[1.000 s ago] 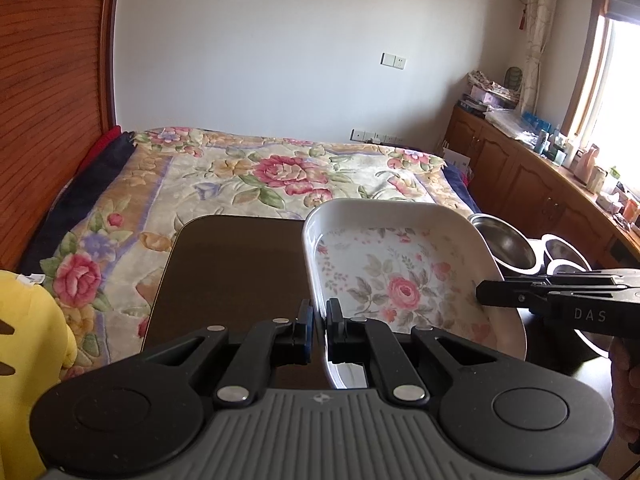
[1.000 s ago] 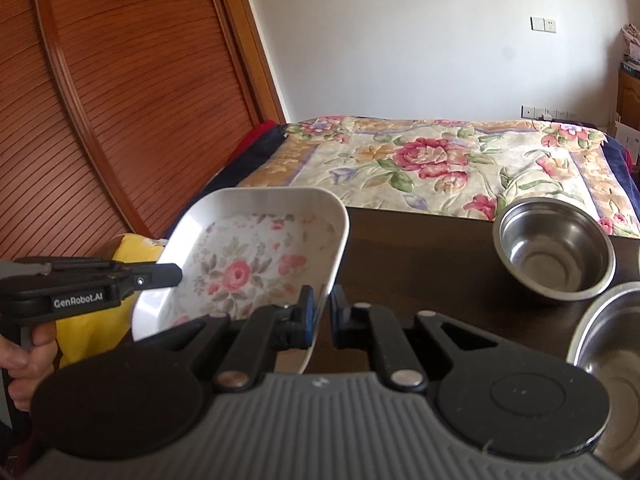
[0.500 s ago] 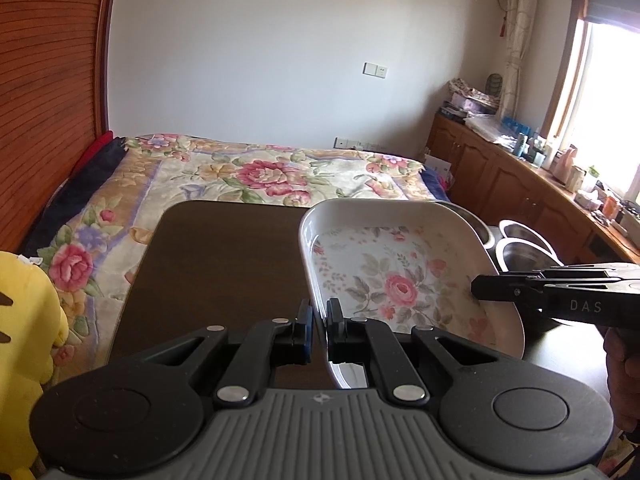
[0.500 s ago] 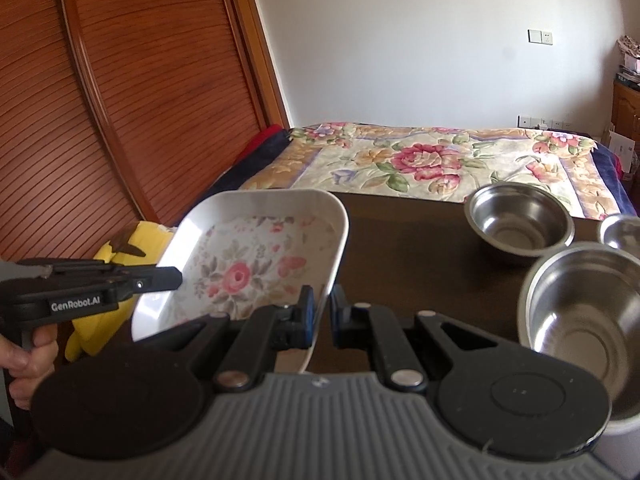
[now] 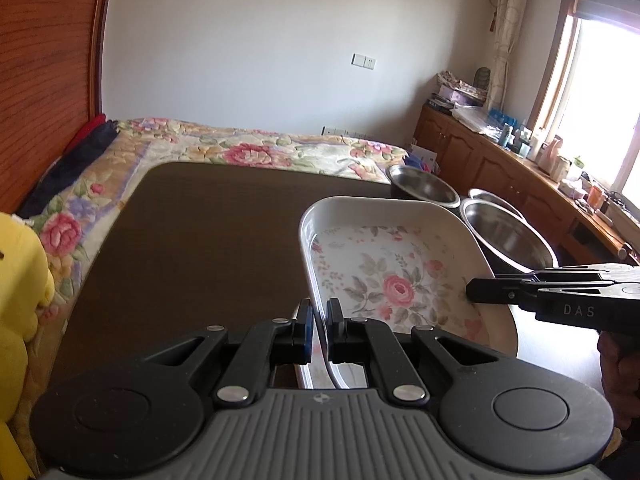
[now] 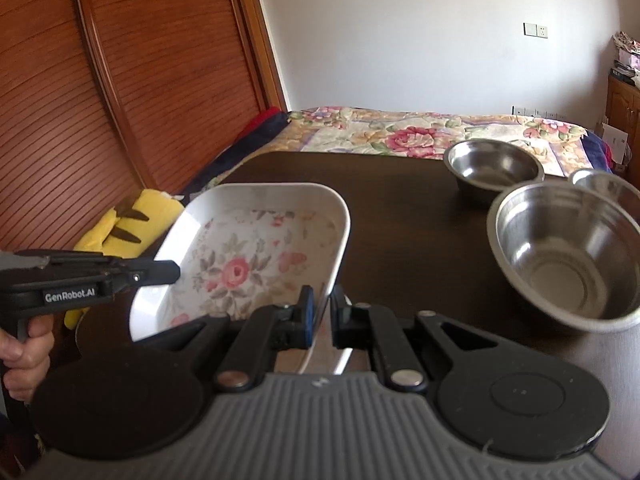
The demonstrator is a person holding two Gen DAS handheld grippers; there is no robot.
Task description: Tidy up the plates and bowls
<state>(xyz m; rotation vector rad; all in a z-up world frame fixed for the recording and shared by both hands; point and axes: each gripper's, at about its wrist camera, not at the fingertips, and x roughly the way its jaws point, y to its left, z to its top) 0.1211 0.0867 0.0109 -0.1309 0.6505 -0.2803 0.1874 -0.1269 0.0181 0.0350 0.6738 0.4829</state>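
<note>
Setting: a bedroom in a private home. Evidence: a bed with a floral quilt stands against a plain white wall; dark folded bedding lies along its left edge. Ribbed reddish wooden panelling, possibly a sliding wardrobe door, fills the left side. A dark wood desk stands at the foot of the bed. On the right, low wooden cabinets run under a bright window with a patterned curtain; their top is crowded with bottles and small household items. Wall switch and sockets visible. A yellow plush toy lies beside the desk.
</note>
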